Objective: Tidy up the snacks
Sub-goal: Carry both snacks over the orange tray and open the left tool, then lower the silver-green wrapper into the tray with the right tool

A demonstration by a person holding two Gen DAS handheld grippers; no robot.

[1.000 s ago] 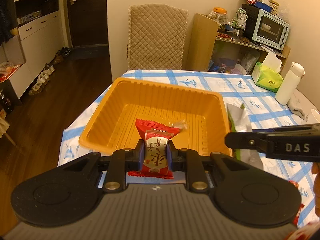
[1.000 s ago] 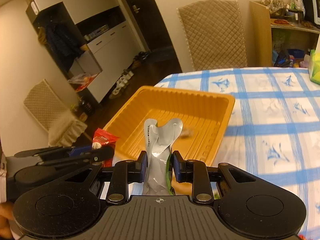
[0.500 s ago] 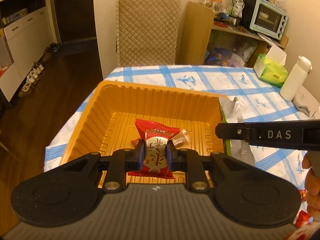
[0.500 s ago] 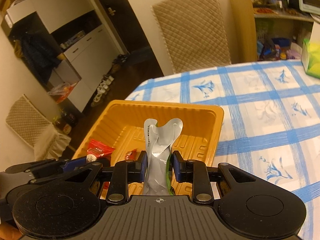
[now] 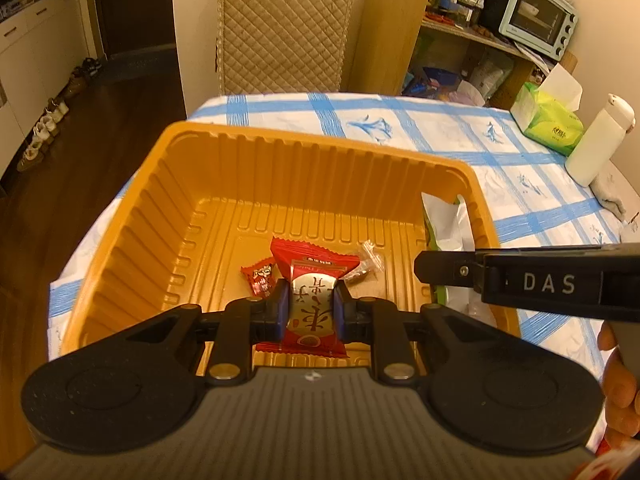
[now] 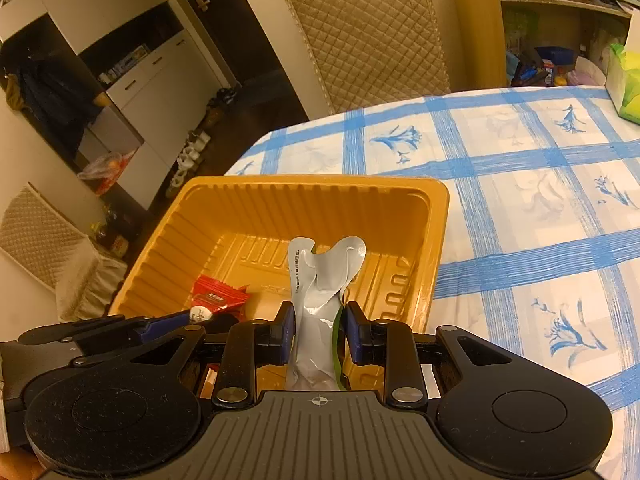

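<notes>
My left gripper (image 5: 310, 308) is shut on a red snack packet (image 5: 314, 280) and holds it over the floor of the orange tray (image 5: 280, 152). A small red candy (image 5: 260, 278) and a clear-wrapped sweet (image 5: 366, 264) lie on the tray floor just beyond it. My right gripper (image 6: 320, 332) is shut on a silver and green pouch (image 6: 324, 276), held over the tray's (image 6: 320, 186) near right corner. In the left wrist view the right gripper's side (image 5: 532, 280) crosses in from the right with the pouch (image 5: 446, 224) at its tip. The left gripper (image 6: 160, 326) with its red packet (image 6: 216, 298) shows at the left of the right wrist view.
The tray stands on a table with a blue-checked cloth (image 5: 400, 124). A green tissue box (image 5: 548, 120), a white bottle (image 5: 598, 142) and a grey cloth (image 5: 608, 196) sit at the far right. A quilted chair (image 5: 284, 24) stands behind the table. A person's fingers (image 5: 618, 388) hold the right gripper.
Both grippers have moved forward and down over the tray with their snacks still held. The tray now fills more of each view, and the small red candy has come into sight.
</notes>
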